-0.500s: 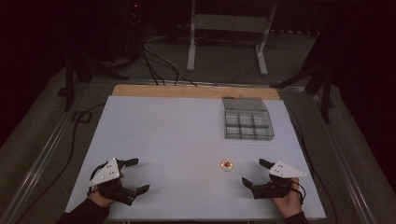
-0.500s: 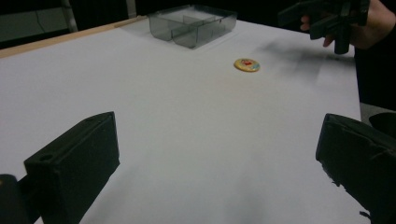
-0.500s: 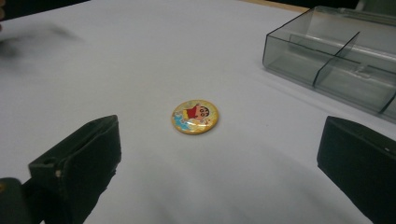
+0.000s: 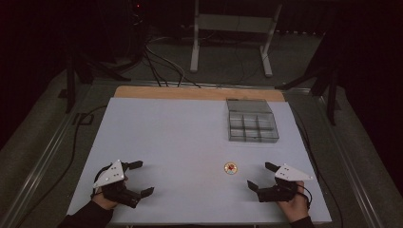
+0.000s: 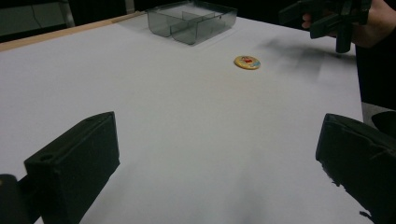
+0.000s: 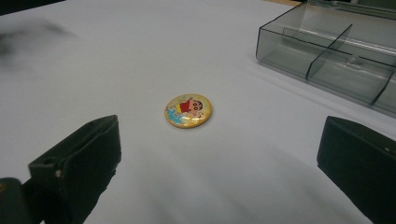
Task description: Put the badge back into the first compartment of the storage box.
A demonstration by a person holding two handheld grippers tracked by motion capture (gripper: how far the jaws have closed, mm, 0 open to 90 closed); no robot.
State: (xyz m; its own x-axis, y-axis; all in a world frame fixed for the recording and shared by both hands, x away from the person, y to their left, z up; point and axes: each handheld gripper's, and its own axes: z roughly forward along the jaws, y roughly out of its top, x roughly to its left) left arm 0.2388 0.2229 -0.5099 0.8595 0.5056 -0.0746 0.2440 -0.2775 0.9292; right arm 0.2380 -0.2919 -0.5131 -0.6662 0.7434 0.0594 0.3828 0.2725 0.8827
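Two hand-held grippers low over the white table point(image 4: 190, 137), round cartoon badge point(image 4: 231, 167) flat on it, right gripper point(image 4: 264, 176) just beside badge, jaws wide, empty, left gripper point(image 4: 138, 178) well apart from badge, jaws wide, empty, clear divided box point(image 4: 251, 121) beyond badge.

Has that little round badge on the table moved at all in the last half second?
No. The badge lies at the same spot below the clear box, between it and the table's near edge.

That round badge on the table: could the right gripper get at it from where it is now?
Probably yes. The badge lies flat on the bare table, just ahead of the right gripper, whose fingers stand wide open with nothing between them and it.
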